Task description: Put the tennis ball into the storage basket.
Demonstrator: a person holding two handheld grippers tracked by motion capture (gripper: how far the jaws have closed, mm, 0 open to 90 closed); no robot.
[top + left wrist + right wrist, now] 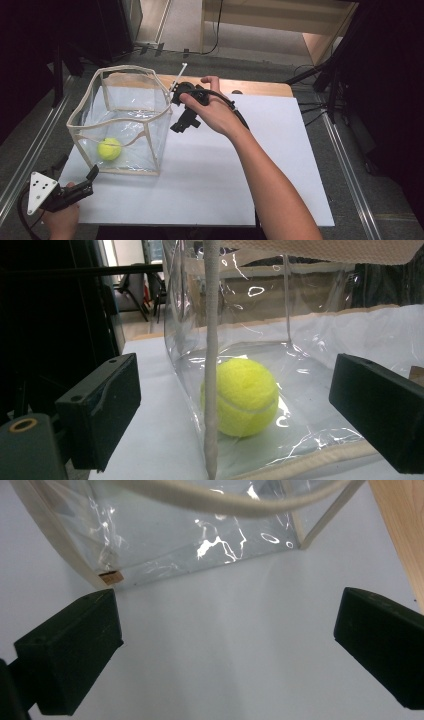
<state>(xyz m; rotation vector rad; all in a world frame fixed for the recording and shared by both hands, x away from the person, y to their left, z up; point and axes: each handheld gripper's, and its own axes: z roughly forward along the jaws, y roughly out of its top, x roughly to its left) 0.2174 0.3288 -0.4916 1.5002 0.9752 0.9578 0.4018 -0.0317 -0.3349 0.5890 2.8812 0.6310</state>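
A clear plastic bag (125, 107) with cream edging stands open on the white table sheet (215, 170), and a yellow tennis ball (109, 148) lies inside it at the near left. My left gripper (92, 175) rests at the table's near left corner, open, aimed at the bag's near corner seam (211, 365) with the tennis ball (240, 396) behind the plastic. My right gripper (182, 122) hovers just right of the bag, pointing down at the sheet, jaws wide open and empty. In the right gripper view the bag's wall (200, 540) lies ahead of it.
A strip of wooden tabletop (250, 86) shows beyond the sheet at the back. Metal rails (30, 150) run along both sides of the table. Dark stands and cables (330, 85) sit at the right. The sheet's right half is bare.
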